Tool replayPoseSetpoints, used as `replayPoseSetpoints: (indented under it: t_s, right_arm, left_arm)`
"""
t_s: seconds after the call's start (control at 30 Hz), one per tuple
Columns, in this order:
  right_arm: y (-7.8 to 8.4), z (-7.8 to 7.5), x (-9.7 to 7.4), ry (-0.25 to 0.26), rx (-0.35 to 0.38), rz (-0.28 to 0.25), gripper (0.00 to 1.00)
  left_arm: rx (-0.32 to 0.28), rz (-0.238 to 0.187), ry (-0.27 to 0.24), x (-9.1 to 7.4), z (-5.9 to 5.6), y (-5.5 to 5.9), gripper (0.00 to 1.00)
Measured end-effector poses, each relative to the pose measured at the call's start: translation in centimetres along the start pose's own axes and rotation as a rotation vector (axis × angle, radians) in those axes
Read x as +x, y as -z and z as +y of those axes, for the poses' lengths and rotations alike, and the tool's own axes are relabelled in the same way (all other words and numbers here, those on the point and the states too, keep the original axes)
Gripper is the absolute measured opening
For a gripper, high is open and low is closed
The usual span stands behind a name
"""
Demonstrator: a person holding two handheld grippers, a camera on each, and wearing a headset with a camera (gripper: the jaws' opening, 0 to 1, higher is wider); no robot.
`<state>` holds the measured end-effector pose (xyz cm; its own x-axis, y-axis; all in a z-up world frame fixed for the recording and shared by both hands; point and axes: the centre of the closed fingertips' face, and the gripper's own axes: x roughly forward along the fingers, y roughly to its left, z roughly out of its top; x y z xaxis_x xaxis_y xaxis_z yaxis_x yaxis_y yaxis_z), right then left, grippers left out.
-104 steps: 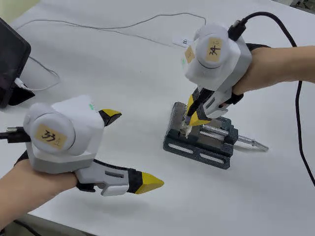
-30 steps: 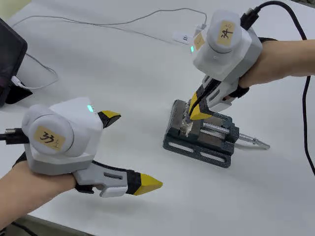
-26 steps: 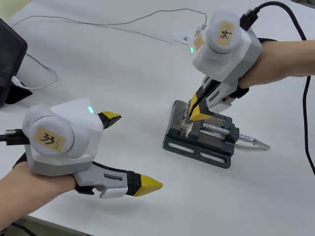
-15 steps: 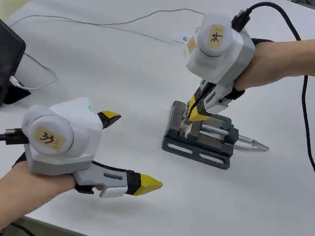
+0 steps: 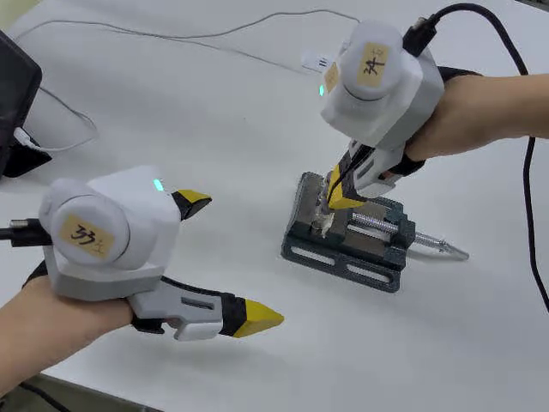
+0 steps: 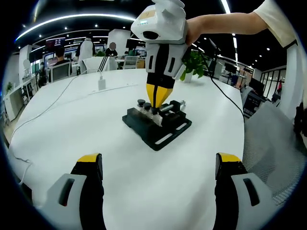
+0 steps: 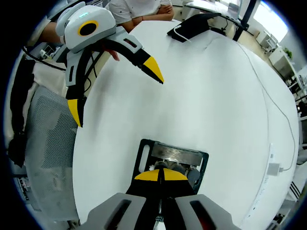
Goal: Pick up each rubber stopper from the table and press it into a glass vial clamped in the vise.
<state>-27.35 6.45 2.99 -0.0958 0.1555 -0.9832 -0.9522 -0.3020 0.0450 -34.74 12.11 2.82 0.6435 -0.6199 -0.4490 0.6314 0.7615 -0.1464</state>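
The vise [image 5: 343, 249] stands on the table [image 5: 214, 112], right of centre, with its screw handle [image 5: 439, 250] pointing right. Vials [image 5: 322, 221] sit between its jaws. The right tongs [image 5: 334, 199] are just above the vials. The left tongs [image 5: 232, 257] are well apart to the left, near the front edge. Behind, a cable [image 5: 171, 39] crosses the table, with a plug [image 5: 316, 62] near its right end. A device [image 5: 17, 94] lies at the far left.

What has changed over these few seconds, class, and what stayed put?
The shut right claw rocked slightly over the vials in the vise: it leaned right, then came back, tips a touch higher than at first. Nothing was visibly picked up or released. The left claw stayed open above the table; the vise did not move.
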Motion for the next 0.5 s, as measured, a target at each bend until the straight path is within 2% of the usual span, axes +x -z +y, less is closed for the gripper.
replayPoseSetpoints:
  t_s: [0.27, 0.5]
  right_arm:
    - [0.08, -0.04, 0.05, -0.005, 0.026, -0.018, 0.00]
    - [-0.18, 0.05, 0.20, -0.008, 0.018, 0.004, 0.00]
  left_arm:
    - [0.000, -0.006, -0.005, -0.02, 0.12, -0.14, 0.97]
    - [-0.007, -0.009, -0.004, 0.20, 0.12, -0.16, 0.97]
